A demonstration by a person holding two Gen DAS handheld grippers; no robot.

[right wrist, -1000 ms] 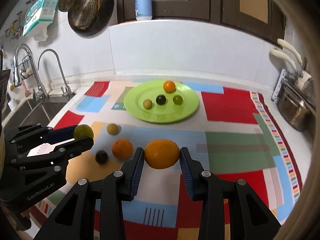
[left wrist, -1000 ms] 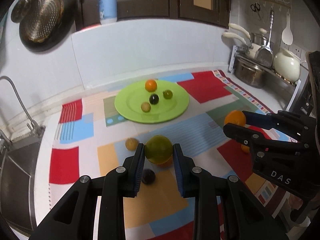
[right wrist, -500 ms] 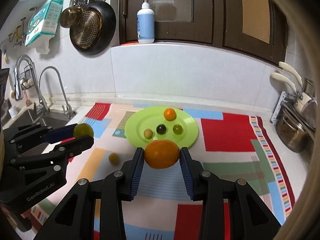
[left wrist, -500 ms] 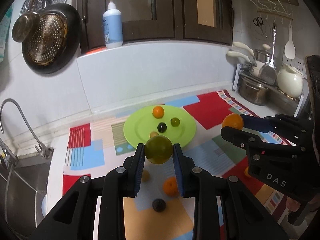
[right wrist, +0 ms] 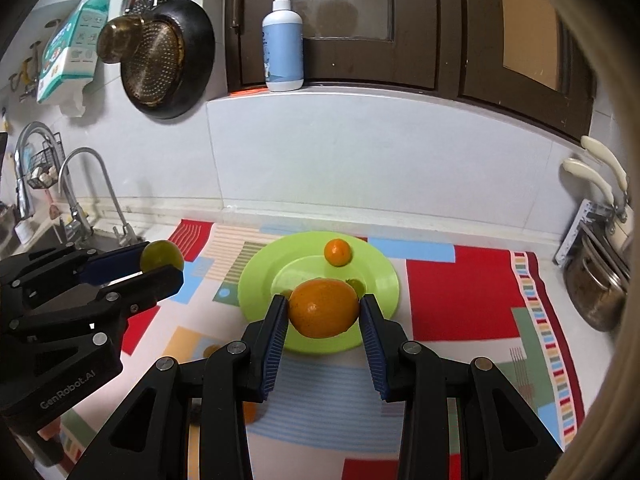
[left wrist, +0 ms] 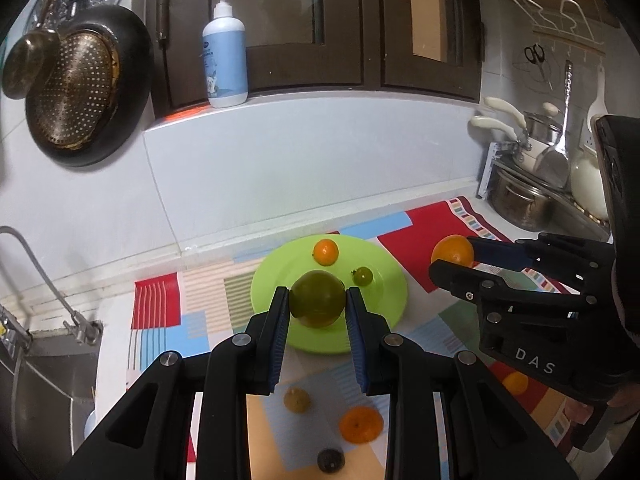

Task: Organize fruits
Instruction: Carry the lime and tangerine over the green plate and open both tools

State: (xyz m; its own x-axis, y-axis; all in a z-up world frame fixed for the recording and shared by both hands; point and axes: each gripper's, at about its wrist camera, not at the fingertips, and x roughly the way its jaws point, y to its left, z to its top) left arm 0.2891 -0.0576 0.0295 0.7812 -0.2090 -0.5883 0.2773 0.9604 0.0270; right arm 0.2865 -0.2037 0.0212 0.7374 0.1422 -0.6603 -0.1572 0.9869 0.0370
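So, starting from the left: the left gripper (left wrist: 317,316) is clamped on a green fruit (left wrist: 317,299), both blue pads pressed against its sides, held up in the air in front of the green plate (left wrist: 384,308). On the plate there's a small orange (left wrist: 325,251) near the back and a little green fruit (left wrist: 362,276) next to it. Closer to the camera, on the colourful mat (left wrist: 160,304), a yellowish fruit (left wrist: 296,400), an orange (left wrist: 360,424) and a dark fruit (left wrist: 331,460) sit loose, close together but not touching. Over on the right, the right gripper (right wrist: 323,320) is squeezed onto a big orange (right wrist: 323,308), also lifted above the near edge of the plate. A soap bottle (left wrist: 224,52) stands on the ledge behind.
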